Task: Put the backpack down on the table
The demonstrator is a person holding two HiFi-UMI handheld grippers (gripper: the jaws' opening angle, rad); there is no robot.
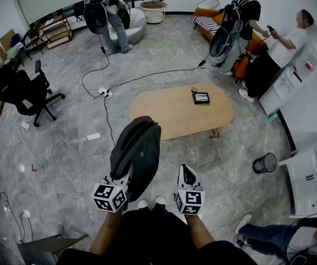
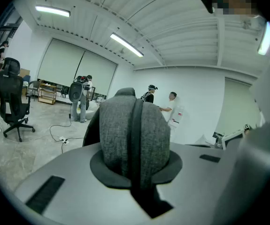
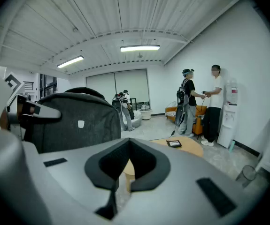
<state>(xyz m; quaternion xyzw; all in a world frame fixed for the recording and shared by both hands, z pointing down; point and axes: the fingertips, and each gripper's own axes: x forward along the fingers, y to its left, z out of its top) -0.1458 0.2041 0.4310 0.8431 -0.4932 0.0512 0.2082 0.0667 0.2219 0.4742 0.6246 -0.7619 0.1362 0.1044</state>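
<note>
Backpack point(image 1: 136, 153), one only, dark grey, hangs in the air from the left gripper point(image 1: 121, 179), above the floor and just short of the near edge of the table point(image 1: 169, 115), not touching it. In the left gripper view the jaws are clamped on a padded grey strap of the backpack, which fills the round notch between the pads. The right gripper point(image 1: 187, 174) is beside it, apart from the backpack, with its jaws drawn together and nothing between them; through their notch only the floor and a table leg show. One low oval wooden table stands ahead, bearing a single small dark flat object point(image 1: 201, 97) near its far right end. One mesh wastebasket point(image 1: 264, 163) stands on the floor to the right of the table; what is in it cannot be made out. One black office chair point(image 1: 28, 93) is at the left and one orange sofa point(image 1: 210, 20) at the far right. Three people stand at the back of the room.
</note>
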